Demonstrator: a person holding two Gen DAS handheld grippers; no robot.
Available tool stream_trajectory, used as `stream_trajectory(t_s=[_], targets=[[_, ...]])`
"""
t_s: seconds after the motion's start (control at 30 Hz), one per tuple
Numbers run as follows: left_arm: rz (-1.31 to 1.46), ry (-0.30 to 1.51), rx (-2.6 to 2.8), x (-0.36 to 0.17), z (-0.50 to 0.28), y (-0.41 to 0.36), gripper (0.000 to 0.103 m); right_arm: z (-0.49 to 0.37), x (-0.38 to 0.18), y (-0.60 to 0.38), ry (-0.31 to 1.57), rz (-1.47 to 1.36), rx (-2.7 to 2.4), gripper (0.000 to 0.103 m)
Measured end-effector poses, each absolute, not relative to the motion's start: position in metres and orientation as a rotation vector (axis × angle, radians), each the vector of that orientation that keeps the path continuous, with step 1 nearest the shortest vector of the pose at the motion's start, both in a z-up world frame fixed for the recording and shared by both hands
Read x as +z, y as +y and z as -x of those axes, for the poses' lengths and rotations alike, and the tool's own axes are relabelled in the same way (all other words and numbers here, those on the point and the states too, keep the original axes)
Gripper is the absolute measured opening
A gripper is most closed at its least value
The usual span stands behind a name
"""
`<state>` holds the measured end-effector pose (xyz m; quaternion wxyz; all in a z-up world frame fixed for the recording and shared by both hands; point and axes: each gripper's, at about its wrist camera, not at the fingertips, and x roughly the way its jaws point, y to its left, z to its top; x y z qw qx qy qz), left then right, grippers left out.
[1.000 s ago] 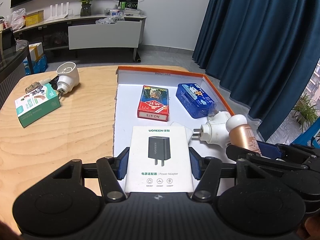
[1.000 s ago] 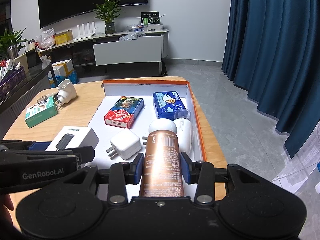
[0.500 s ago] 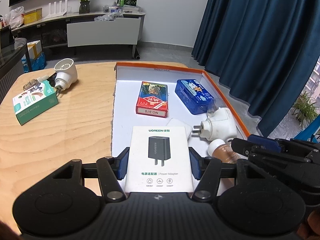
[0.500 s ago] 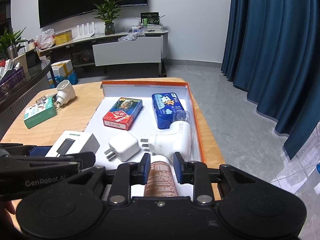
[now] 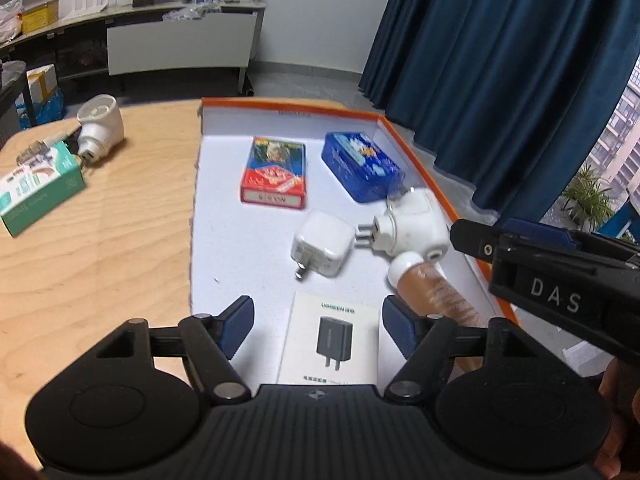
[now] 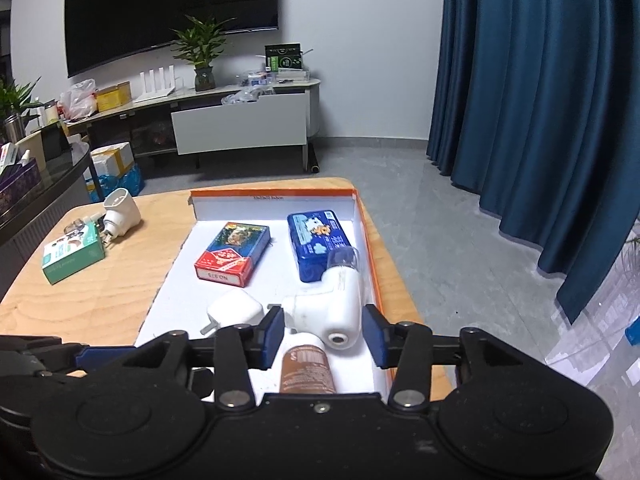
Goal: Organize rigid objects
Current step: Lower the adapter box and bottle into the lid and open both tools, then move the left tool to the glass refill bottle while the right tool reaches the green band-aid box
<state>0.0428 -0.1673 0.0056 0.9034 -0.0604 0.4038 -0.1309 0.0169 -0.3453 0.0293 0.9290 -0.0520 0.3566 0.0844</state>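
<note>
Release stage. Left gripper jaws just opened, clear of adapter box, laid at tray 6 o'clock. Right gripper jaws just opened; copper bottle freed at 5 o'clock for tidy packing.

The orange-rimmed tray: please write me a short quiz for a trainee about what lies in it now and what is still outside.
1. True or false: the left claw grips the white adapter box.
2. Which item lies outside the tray?
A. red card box
B. blue tin
C. green box
3. Fill in: the bronze bottle lies between the open pads of the ____ claw.

Key:
1. False. Its pads stand clear of the box; the jaws have just been opening.
2. C, on the wooden table.
3. Right. Its jaws have just been opening.
</note>
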Motion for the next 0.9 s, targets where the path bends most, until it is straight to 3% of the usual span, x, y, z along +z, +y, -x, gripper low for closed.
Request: stream_trajectory(t_s=[0.07,0.27,0.9], targets=[[0.128,0.817,-0.254,0.011,-0.043,-0.160,0.074,-0.017,0.034,-0.343,0.717,0.110,0.179,0.071],[0.143,0.803,-0.157,0.019,-0.044,-0.125,0.077,-0.021,0.040,-0.321,0.717,0.136,0.225,0.078],[0.253,0.758,0.150,0.027,-0.051,0.027,0.083,-0.051,0.027,-0.177,0.815,0.130,0.516,0.080]])
